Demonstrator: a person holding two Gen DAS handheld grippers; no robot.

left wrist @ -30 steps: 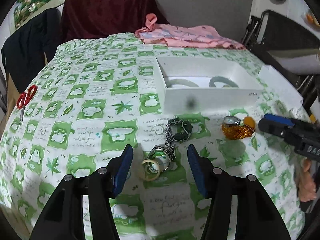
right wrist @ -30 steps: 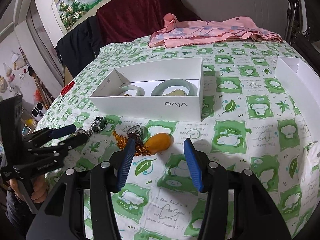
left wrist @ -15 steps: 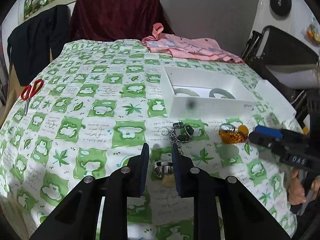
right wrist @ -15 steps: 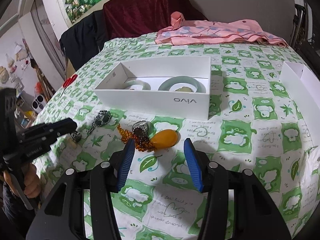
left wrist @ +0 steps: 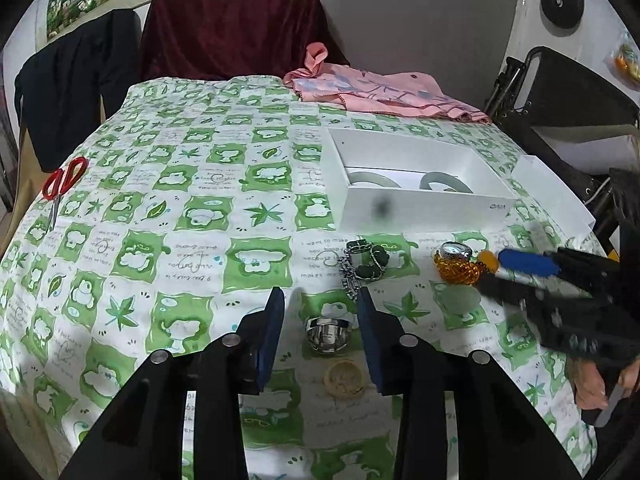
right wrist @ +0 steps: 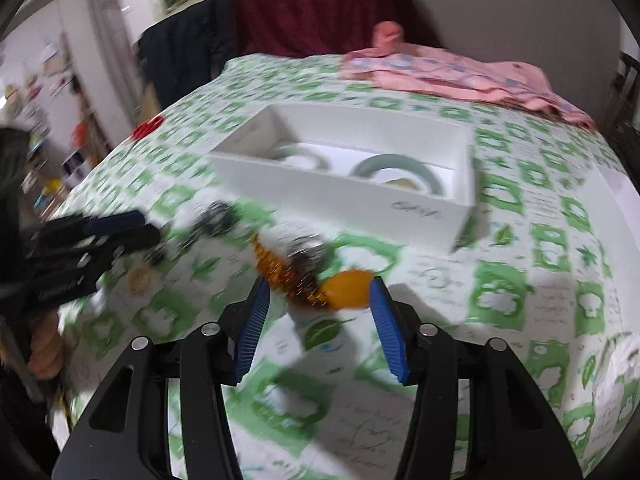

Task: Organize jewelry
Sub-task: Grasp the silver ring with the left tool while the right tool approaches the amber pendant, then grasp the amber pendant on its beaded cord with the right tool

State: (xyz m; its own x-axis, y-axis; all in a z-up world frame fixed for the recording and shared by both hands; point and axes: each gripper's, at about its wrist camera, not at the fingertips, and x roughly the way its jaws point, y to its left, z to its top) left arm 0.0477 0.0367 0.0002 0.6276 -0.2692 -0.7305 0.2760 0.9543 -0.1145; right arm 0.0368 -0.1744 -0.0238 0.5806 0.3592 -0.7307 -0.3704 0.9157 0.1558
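The left gripper (left wrist: 320, 320) is standing released around a shiny silver metal ring (left wrist: 328, 332), gripping nothing. The right gripper (right wrist: 318, 316) is gaping around the amber bead bracelet (right wrist: 280, 272) just ahead; closing now is risking a snagged strand or pinched tablecloth.

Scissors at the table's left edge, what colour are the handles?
Red handles on the scissors, clearest in the left wrist view.

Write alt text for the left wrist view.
The open left gripper straddles a silver ring on a green-and-white tablecloth, a yellowish ring lying nearer the camera. Beyond are a dark green bracelet, an open white box holding two bangles, and red scissors far left.
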